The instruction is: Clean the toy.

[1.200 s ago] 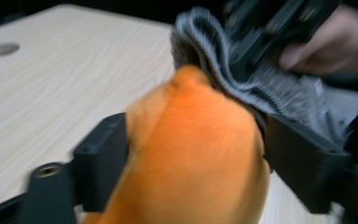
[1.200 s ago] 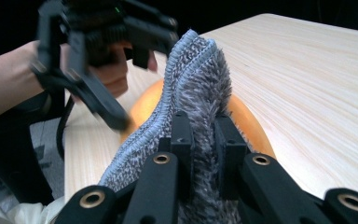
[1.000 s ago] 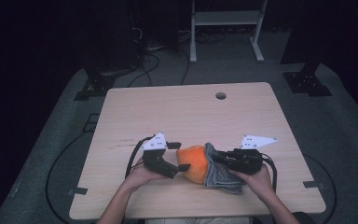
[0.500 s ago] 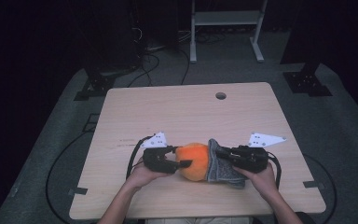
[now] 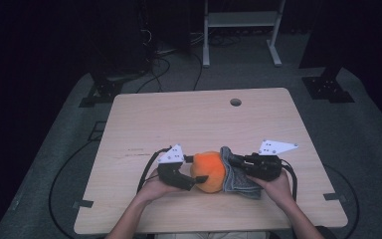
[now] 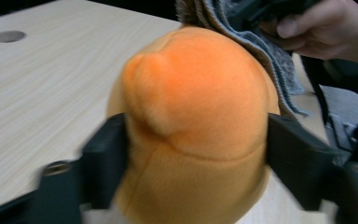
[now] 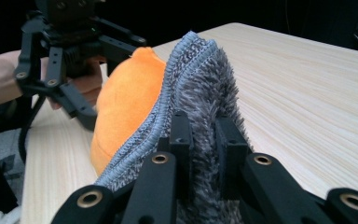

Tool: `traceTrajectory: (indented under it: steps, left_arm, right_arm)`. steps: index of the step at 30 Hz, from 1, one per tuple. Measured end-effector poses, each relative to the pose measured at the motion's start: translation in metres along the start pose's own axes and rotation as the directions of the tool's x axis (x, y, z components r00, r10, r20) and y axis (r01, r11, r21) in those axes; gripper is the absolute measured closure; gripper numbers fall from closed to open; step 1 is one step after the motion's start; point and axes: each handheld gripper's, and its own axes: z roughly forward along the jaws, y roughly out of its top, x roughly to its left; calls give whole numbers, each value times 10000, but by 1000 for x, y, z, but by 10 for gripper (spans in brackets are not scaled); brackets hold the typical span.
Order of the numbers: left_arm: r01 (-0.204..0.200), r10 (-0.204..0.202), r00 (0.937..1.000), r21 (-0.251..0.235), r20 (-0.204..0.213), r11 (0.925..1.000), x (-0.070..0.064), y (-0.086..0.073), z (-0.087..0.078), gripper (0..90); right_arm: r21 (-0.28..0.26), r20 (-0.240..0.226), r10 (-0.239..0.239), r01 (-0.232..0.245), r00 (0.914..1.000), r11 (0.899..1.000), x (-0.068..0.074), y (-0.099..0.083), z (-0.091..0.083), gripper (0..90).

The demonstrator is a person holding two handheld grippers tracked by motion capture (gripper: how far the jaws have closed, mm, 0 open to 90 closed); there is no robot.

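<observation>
**Orange plush and grey cloth held between two claws**

High view: the round orange plush toy sits near the 6 o'clock edge of the pale wooden worktop, with no clear long axis. The left claw grips it from 9 o'clock; the folded grey fuzzy cloth touches it at 3 o'clock, held by the right claw.

Left gripper view: jaws press both flanks of the toy; its base is cut off.

Right gripper view: jaws pinch the cloth's upright fold, hiding much of the toy.
</observation>
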Motion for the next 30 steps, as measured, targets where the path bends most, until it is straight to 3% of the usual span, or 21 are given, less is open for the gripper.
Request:
traceTrajectory:
  steps: [3, 10, 13, 21, 23, 24, 26, 28, 30]
  left_arm:
    - [533, -534, 9985, -114, -84, 9985, 1, -1, 1, 371]
    - [-141, 145, 9994, 129, -320, 9998, -14, 2, 7, 413]
    - [-399, 405, 9988, 210, -292, 9990, -20, 1, 8, 427]
    - [-1106, 1103, 9938, 229, 144, 9936, -27, -1, 10, 417]
    - [-1277, 1274, 9917, 196, 189, 9916, -29, -1, 11, 409]
    - [-1259, 1257, 9919, 138, 170, 9919, -28, 0, 11, 381]
    - [-807, 806, 9967, -41, -63, 9967, -25, 1, 11, 225]
    - [-239, 241, 9997, 223, -55, 9995, -19, 3, 14, 136]
    - [-498, 497, 9987, 139, 75, 9987, -21, 0, 15, 188]
  right_arm:
    - [46, -57, -78, 79, 10000, 10000, 2, -2, -4, 795]
    - [207, -515, -1054, 1066, 9931, 9941, 27, 15, 2, 799]
    - [507, -297, -1351, 1365, 9904, 9893, 25, 24, 3, 800]
    - [827, 444, -643, 604, 9969, 9947, -3, 15, -13, 799]
    - [855, 322, -354, 325, 9989, 9958, -9, 12, -17, 799]
    - [901, 240, -290, 268, 9993, 9956, -9, 11, -17, 799]
    - [1044, 26, -432, 427, 9991, 9936, -7, 12, -16, 800]
    - [1060, -116, -417, 427, 9991, 9934, -6, 13, -16, 800]
    - [1137, -319, -391, 425, 9987, 9926, -3, 15, -16, 800]
